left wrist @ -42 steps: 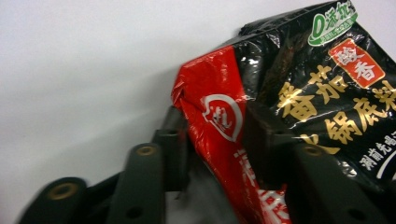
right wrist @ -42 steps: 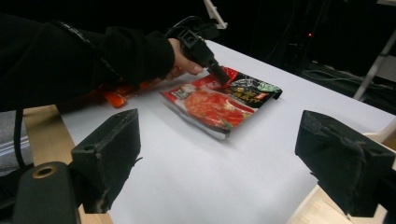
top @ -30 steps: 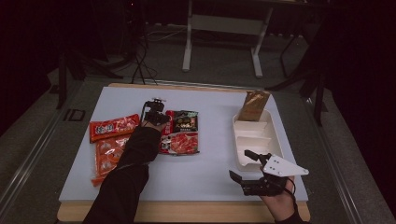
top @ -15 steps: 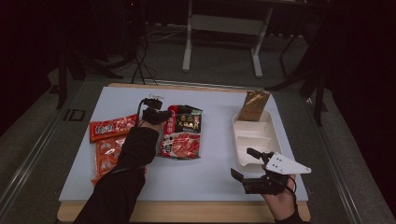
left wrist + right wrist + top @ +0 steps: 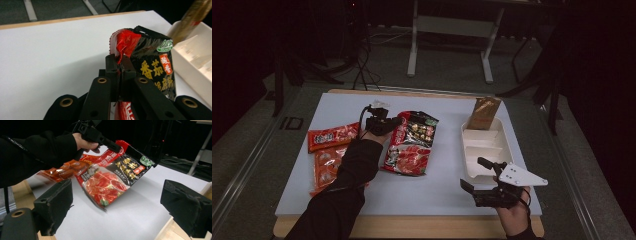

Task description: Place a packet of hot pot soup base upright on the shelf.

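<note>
You wear long black sleeves [image 5: 347,185] down to both wrists. Your left gripper [image 5: 398,121] is black, with brass-ringed screw holes on its linkage and a black cable looping behind. Your right gripper [image 5: 475,174] has foam-padded black jaws and a grey three-cornered plate [image 5: 519,176] on top.

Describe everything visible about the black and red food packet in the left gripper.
The food packet is a flat, glossy plastic pouch, black at its top and red below, with yellow lettering, a green logo and a picture of red food. The left gripper is shut on its crumpled top corner. It hangs tilted, its bottom corner on or just above the white table.
</note>
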Demonstrator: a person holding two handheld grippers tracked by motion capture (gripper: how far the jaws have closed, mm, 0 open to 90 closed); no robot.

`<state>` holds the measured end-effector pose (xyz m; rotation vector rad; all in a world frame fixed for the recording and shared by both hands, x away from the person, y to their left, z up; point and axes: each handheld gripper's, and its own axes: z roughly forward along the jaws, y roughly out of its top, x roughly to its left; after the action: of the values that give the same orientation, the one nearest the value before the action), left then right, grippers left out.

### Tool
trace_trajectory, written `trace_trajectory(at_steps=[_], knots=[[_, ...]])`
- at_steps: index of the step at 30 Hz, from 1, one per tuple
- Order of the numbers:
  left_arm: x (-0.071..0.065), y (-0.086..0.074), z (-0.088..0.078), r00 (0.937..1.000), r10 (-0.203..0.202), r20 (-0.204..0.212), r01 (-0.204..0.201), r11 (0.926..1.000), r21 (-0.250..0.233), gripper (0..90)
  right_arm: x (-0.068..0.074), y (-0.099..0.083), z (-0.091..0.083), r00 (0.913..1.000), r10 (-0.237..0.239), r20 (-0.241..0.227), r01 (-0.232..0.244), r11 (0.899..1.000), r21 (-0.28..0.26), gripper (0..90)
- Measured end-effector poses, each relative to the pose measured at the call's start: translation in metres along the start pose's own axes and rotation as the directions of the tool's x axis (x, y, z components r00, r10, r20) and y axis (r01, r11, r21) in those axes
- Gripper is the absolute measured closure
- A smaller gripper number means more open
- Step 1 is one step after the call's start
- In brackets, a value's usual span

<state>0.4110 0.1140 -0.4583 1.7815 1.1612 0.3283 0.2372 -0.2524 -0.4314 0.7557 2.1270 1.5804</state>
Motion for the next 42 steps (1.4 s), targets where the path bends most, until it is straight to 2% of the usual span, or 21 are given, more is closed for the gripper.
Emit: trace_trajectory(at_steps=[7,12,18,21,23,24,25,26,27,28,30,34,40,42], knots=[[-0.018,0.004,-0.012,0.9980,0.042,0.049,-0.040,0.9986,-0.033,88.2,-0.003,-0.001,0.000,0.9990,-0.033,0.028,0.034,0.999,-0.010,10.9],[-0.028,0.006,-0.019,0.9923,0.075,0.099,-0.070,0.9959,-0.057,87.9,-0.004,0.001,-0.002,0.9976,-0.051,0.048,0.052,0.998,-0.021,12.9],[-0.037,0.007,-0.026,0.9840,0.101,0.147,-0.090,0.9927,-0.080,88.0,-0.007,0.003,-0.003,0.9986,0.006,0.053,-0.006,1.000,0.005,12.1],[-0.041,0.007,-0.030,0.9791,0.117,0.166,-0.101,0.9897,-0.101,88.0,-0.007,0.005,-0.003,0.9968,0.002,0.080,-0.004,1.000,0.017,11.1],[-0.044,0.007,-0.033,0.9770,0.119,0.177,-0.101,0.9886,-0.112,88.0,-0.008,0.006,-0.004,0.9975,0.009,0.071,-0.010,1.000,0.012,10.8],[-0.045,0.007,-0.034,0.9730,0.125,0.194,-0.104,0.9877,-0.117,88.0,-0.008,0.006,-0.004,0.9972,0.008,0.075,-0.009,1.000,0.007,10.8],[-0.047,0.007,-0.035,0.9722,0.130,0.195,-0.107,0.9866,-0.123,88.0,-0.008,0.007,-0.004,0.9971,0.002,0.076,-0.003,1.000,0.008,10.8],[-0.048,0.008,-0.037,0.9668,0.128,0.221,-0.100,0.9862,-0.132,88.0,-0.008,0.008,-0.004,0.9969,0.001,0.079,-0.001,1.000,0.007,10.8],[-0.048,0.008,-0.037,0.9668,0.128,0.221,-0.100,0.9862,-0.132,88.0,-0.008,0.008,-0.004,0.9969,0.001,0.079,-0.001,1.000,0.007,10.8],[-0.050,0.007,-0.039,0.9645,0.128,0.231,-0.096,0.9847,-0.146,88.0,-0.008,0.010,-0.005,0.9966,0.007,0.083,-0.007,1.000,0.002,10.8],[-0.051,0.007,-0.041,0.9592,0.112,0.260,-0.075,0.9861,-0.148,87.9,-0.009,0.011,-0.006,0.9958,0.007,0.092,-0.006,1.000,-0.008,11.0],[-0.054,0.005,-0.045,0.9439,0.099,0.315,-0.047,0.9845,-0.169,88.0,-0.012,0.013,-0.008,0.9941,0.014,0.107,-0.013,1.000,-0.005,12.8],[-0.062,0.003,-0.053,0.9234,0.119,0.365,-0.050,0.9798,-0.194,87.9,-0.017,0.018,-0.006,0.9939,0.028,0.106,-0.028,1.000,-0.004,13.9],[-0.065,0.002,-0.055,0.9132,0.131,0.386,-0.054,0.9776,-0.203,87.9,-0.018,0.021,-0.004,0.9946,0.029,0.100,-0.029,1.000,0.000,14.8]])
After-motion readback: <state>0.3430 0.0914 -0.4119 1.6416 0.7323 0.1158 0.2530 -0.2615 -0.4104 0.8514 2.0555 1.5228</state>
